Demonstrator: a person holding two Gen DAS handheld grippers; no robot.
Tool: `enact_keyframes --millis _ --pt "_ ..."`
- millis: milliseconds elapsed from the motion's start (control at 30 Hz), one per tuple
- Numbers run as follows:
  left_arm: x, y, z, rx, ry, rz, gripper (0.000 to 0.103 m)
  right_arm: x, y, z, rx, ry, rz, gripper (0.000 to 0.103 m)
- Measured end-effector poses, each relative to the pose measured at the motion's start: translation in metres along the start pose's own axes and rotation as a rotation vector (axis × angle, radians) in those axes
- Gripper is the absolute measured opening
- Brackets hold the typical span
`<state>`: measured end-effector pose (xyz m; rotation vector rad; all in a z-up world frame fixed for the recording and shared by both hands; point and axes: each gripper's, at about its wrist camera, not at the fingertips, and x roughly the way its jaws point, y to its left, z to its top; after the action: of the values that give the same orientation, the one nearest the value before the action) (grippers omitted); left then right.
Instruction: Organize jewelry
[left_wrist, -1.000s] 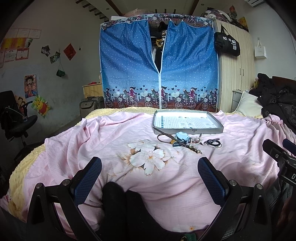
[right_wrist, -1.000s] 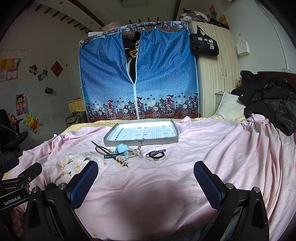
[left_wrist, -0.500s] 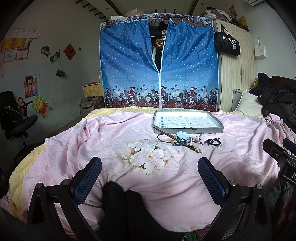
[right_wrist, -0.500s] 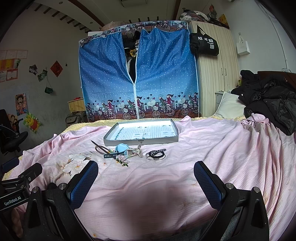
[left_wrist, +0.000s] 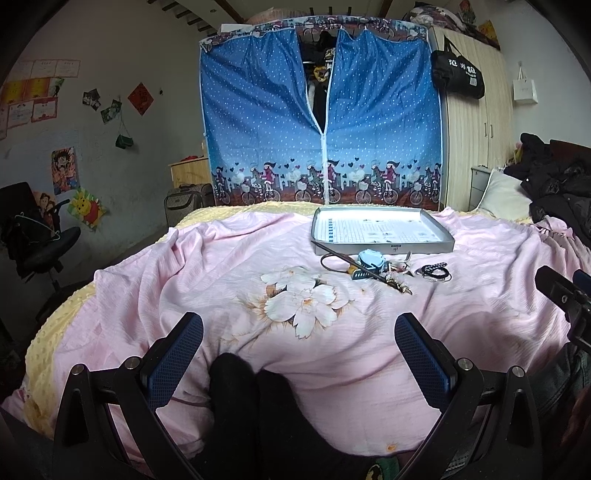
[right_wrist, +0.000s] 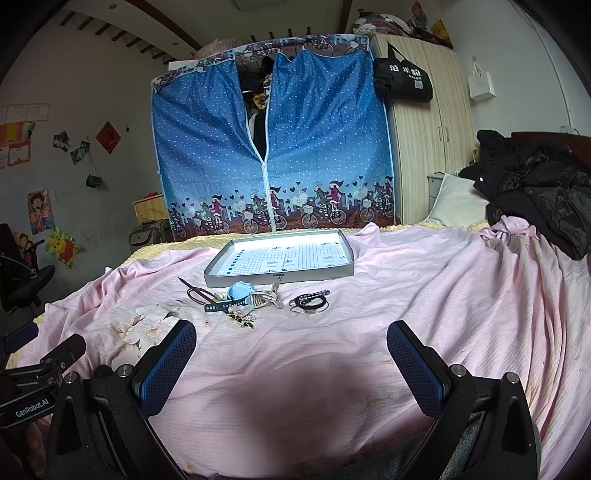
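I hold both tools, left (left_wrist: 298, 347) and right (right_wrist: 291, 349), spread wide and empty above the bed (right_wrist: 424, 295). Jewelry (right_wrist: 258, 301) lies just before the tray (right_wrist: 280, 275), untouched. Next: reach forward.

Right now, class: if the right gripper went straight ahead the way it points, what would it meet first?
Probably the pink bedsheet, bare ahead of the open right gripper. Further along that line lie the black bracelets, then the gray tray. Depth is unclear, so this is a judgement.
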<state>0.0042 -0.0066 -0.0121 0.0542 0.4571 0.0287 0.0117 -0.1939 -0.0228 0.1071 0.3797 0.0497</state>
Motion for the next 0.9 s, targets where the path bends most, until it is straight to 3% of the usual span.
enact_keyframes --millis 200,467,733,900 --pt "0.002 0.001 0.001 -0.015 0.026 -0.001 0.102 0.002 -0.006 -0.003 0.018 0.025 -0.006 0.103" --pt "0.017 0.01 -0.001 -0.065 0.135 0.042 0.102 0.015 -0.002 -0.005 0.009 0.108 -0.008 0.103" --pt "0.047 0.011 0.001 -0.042 0.24 0.057 0.102 0.052 -0.001 -0.003 -0.003 0.295 0.049 0.103" --pt "0.082 0.023 0.01 -0.084 0.349 -0.032 0.102 0.09 -0.001 0.002 -0.097 0.407 0.087 0.103"
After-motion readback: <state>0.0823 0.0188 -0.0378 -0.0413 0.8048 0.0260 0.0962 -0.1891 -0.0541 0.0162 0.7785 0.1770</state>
